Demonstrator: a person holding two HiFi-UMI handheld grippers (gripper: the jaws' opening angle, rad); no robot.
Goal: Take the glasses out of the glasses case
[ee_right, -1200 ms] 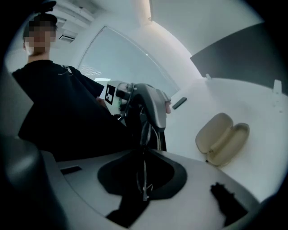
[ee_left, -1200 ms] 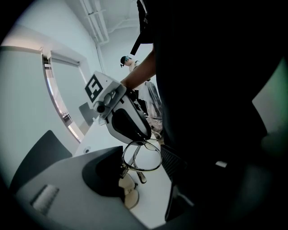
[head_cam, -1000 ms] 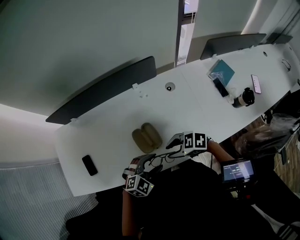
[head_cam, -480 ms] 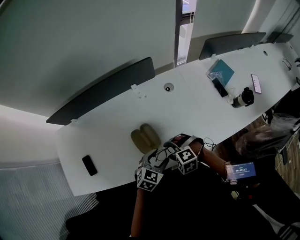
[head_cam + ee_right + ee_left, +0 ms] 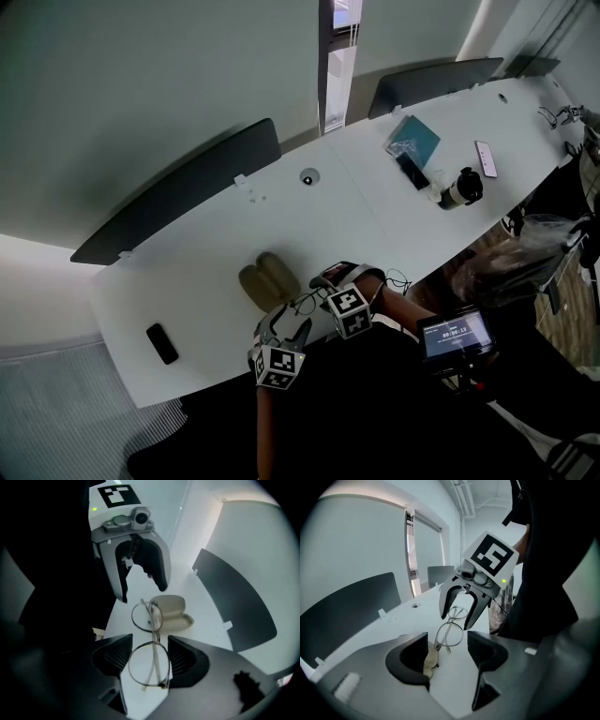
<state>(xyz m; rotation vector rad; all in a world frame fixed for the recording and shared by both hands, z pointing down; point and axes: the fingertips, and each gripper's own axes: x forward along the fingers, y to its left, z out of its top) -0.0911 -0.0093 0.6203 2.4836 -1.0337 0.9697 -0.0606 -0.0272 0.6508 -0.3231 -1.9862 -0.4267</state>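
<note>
Lower now: R gripper (image 5: pixel 149 645) just opened wide, L gripper (image 5: pixel 446 641) apart, glasses (image 5: pixel 153 636) loose between.

The head view looks steeply down from high above the tabletop (image 5: pixel 375 202), with the left gripper (image 5: pixel 286 323) and right gripper (image 5: pixel 323 281) small near 6 o'clock. Each gripper view sits close and low, facing the other gripper around 12 o'clock. Both share the glasses (image 5: pixel 149 663).

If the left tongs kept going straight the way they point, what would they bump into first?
Most likely the glasses: they lie just ahead, in line with the gap of the open left tongs. Right under them is the table, which would come next, though depth is hard to judge.
</note>
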